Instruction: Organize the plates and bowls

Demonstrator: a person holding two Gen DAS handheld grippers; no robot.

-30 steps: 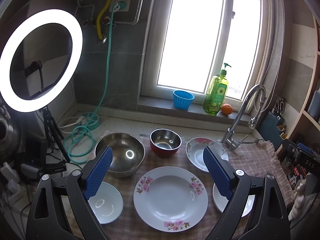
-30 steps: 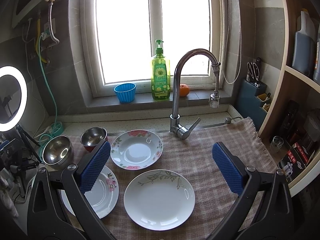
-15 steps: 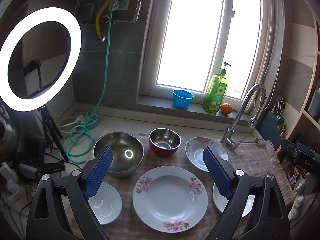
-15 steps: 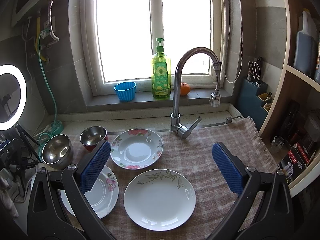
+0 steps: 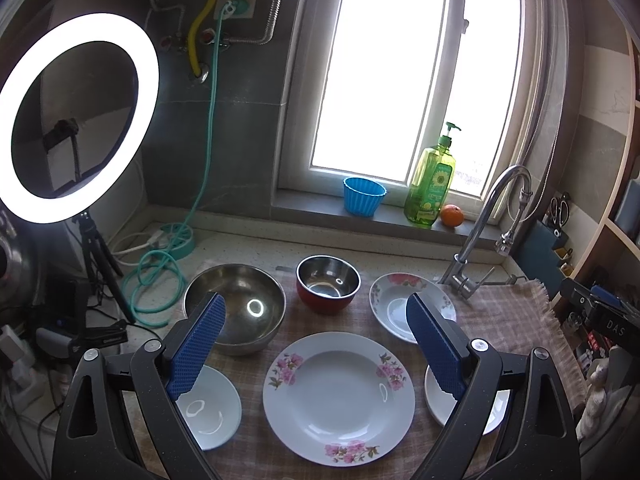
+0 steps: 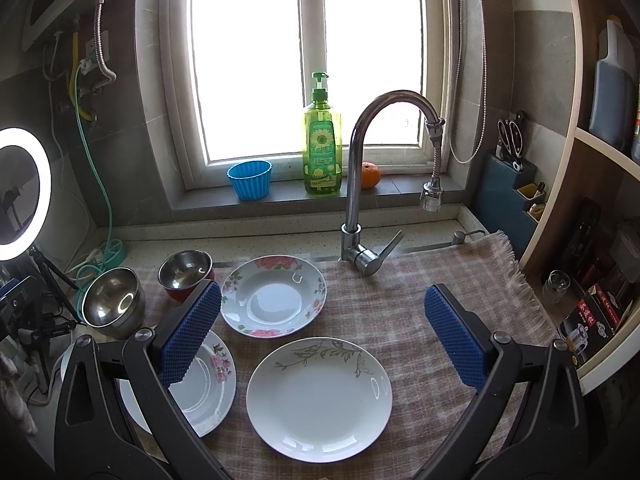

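On a checked cloth (image 6: 400, 312) lie several dishes. A large pink-flowered plate (image 5: 338, 398) is centred under my open, empty left gripper (image 5: 316, 332); it also shows in the right wrist view (image 6: 208, 388). A big steel bowl (image 5: 240, 306), a red-sided steel bowl (image 5: 328, 284), a smaller flowered plate (image 5: 394, 302) and a small white dish (image 5: 212, 412) surround it. My right gripper (image 6: 322, 320) is open and empty above a leaf-patterned white plate (image 6: 319, 398); that plate is partly hidden in the left wrist view (image 5: 436, 404).
A tap (image 6: 360, 184) stands behind the cloth. A blue cup (image 6: 250, 180), green soap bottle (image 6: 321, 144) and orange (image 6: 371, 175) sit on the sill. A ring light (image 5: 76, 116) on a tripod and a green hose (image 5: 156, 280) are left; shelves (image 6: 600, 240) are right.
Both grippers have barely moved; the left view has shifted very slightly. Nothing was taken hold of or let go.
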